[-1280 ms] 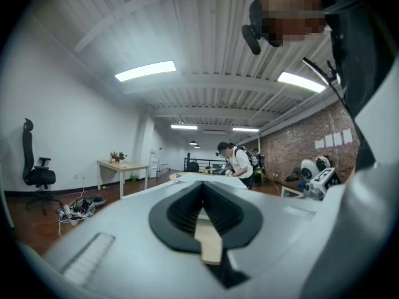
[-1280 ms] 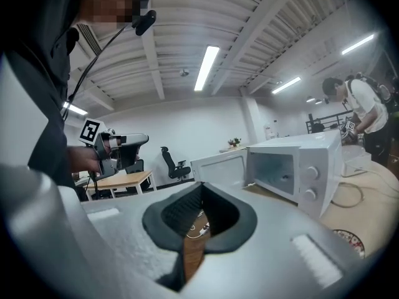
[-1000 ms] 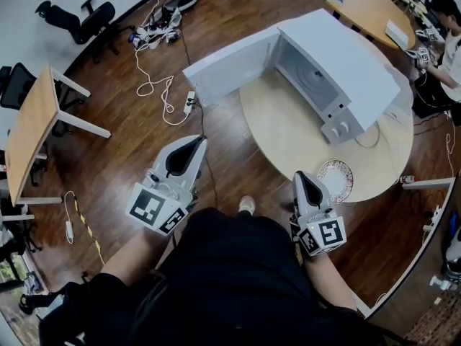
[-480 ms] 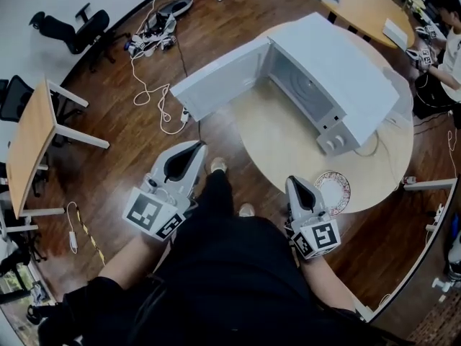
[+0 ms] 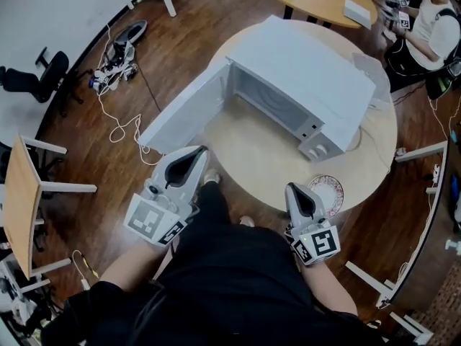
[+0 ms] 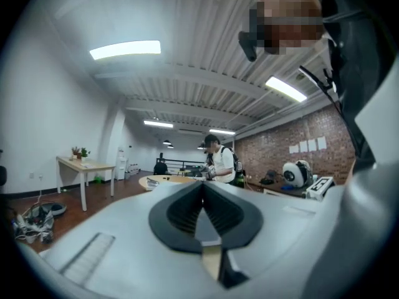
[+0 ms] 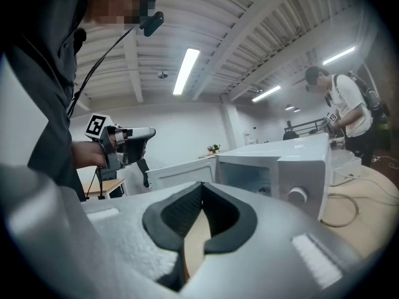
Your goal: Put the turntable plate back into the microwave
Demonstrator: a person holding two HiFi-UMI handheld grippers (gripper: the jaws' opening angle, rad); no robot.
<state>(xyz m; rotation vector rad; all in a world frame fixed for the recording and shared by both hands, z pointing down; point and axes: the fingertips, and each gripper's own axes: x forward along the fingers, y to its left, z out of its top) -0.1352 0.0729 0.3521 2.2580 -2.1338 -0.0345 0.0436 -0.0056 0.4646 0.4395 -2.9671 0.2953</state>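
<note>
Plate [image 5: 331, 192] partly hidden behind right gripper [image 5: 297, 188]; fingers of it and left gripper [image 5: 202, 151] pressed together, empty.

Left gripper [image 5: 196, 153] and right gripper [image 5: 295, 188]: grey-white shells, black pads [image 5: 180, 166], black-and-white marker cubes [image 5: 153, 220]. Black clothing [image 5: 230, 272] fills lower centre.

Loose turntable plate [image 5: 325, 193] and open white microwave [image 5: 310, 71] on a round table [image 5: 252, 153].
Plate: round, pale, with a dark patterned rim, flat at the table's near right edge, just near of the knob corner, not touching. Microwave: farther back, door [image 5: 184, 117] swung wide to the left, cavity facing near.
</note>
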